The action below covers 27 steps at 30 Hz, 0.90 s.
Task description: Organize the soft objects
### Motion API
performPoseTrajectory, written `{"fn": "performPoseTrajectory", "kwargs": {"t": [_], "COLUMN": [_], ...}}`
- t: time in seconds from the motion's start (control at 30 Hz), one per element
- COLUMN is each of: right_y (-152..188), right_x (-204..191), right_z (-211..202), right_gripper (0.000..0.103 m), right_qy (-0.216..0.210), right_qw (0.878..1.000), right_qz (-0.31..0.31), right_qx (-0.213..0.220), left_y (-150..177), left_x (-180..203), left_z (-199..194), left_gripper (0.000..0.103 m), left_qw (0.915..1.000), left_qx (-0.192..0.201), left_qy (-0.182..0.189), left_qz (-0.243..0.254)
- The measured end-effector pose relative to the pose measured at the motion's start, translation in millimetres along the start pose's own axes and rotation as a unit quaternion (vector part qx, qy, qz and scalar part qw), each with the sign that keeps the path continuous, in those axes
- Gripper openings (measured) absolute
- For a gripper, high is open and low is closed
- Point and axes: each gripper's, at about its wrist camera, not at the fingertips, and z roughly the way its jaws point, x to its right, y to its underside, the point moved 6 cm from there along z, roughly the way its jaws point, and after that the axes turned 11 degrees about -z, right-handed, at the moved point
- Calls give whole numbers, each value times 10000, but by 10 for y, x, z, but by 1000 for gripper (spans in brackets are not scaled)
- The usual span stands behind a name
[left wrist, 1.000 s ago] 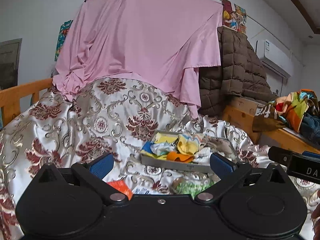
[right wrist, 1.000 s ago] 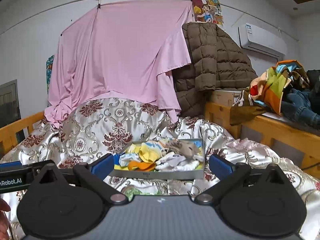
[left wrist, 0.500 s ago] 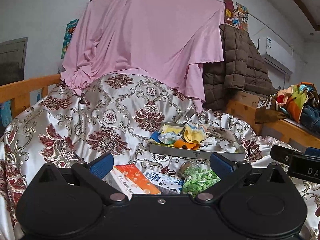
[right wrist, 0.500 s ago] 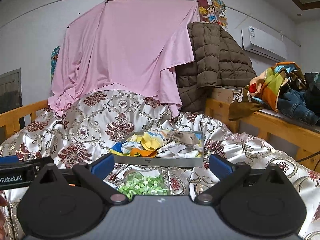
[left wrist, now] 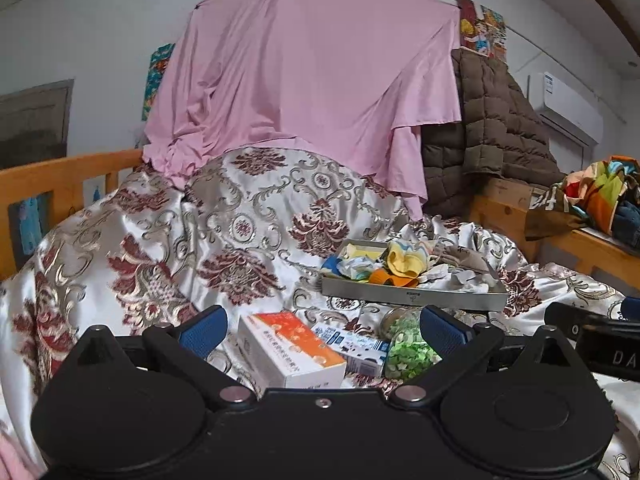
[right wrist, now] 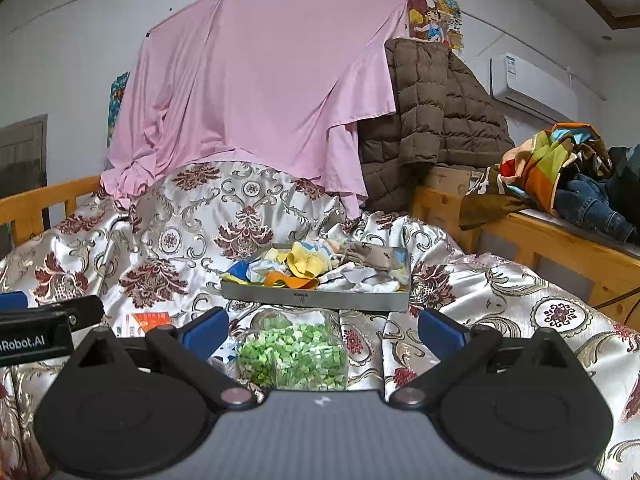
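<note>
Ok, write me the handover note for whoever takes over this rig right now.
Left gripper: open, empty, above the orange-and-white box.
Right gripper: open, empty, above the bag of green pieces.
Grey tray sits on the patterned bedspread, piled with small cloth items.
Done: nothing evident beyond the filled tray.
Left: box, small carton and bag lie in front of the tray, untouched.

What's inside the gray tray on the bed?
The gray tray holds a heap of small soft cloths: a yellow one, an orange one, white ones and a brownish one. Whatever lies under the heap is covered.
</note>
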Motion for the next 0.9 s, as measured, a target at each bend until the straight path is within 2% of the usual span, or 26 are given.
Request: {"fn": "performPoseTrajectory", "kwargs": {"t": [0.37, 0.9], "right_y": [120, 328], "right_x": [-66, -36], "right_z": [-46, 53], "right_gripper": [103, 103], "right_qy": [-6, 36], "right_qw": [9999, 9980], "right_qz": [51, 134], "right_qx": [-148, -609], "left_y": [75, 222], "left_x": [-94, -149], "left_z": [-68, -3], "left_gripper": [102, 102], "left_qw": [9997, 9978], "left_qx": [-10, -378], "left_qy": [-196, -550], "left_qz": [-121, -52]}}
